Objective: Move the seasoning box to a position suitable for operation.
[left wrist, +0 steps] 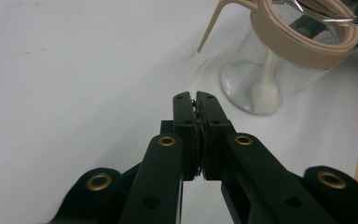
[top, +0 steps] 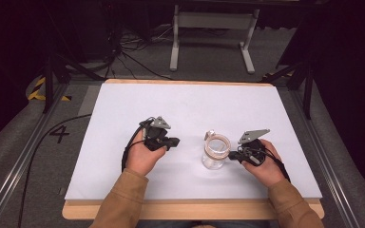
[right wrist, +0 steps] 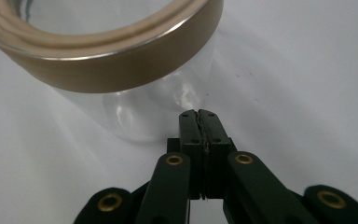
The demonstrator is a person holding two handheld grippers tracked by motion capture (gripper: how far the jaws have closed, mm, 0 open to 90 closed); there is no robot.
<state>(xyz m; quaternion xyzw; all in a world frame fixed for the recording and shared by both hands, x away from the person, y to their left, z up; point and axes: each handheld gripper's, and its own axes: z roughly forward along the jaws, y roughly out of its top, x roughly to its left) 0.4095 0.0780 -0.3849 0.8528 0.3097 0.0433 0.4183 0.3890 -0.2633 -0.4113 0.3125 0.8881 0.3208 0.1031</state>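
Glass jar [top: 215,153] upright on white table [top: 123,142], between left gripper [top: 175,141] and right gripper [top: 231,155]. Both jaw pairs closed, empty. Left gripper view: beige scoop [left wrist: 266,88] inside jar. Right gripper view: jaws just beside jar wall, beige rim band [right wrist: 121,70] overhead.

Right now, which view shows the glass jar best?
The high view: the whole jar stands upright on the white table, between the left gripper and the right gripper. The left gripper view shows its body, base and beige rim band, cut off at the top. The right gripper view shows the rim band and part of the wall, close up.
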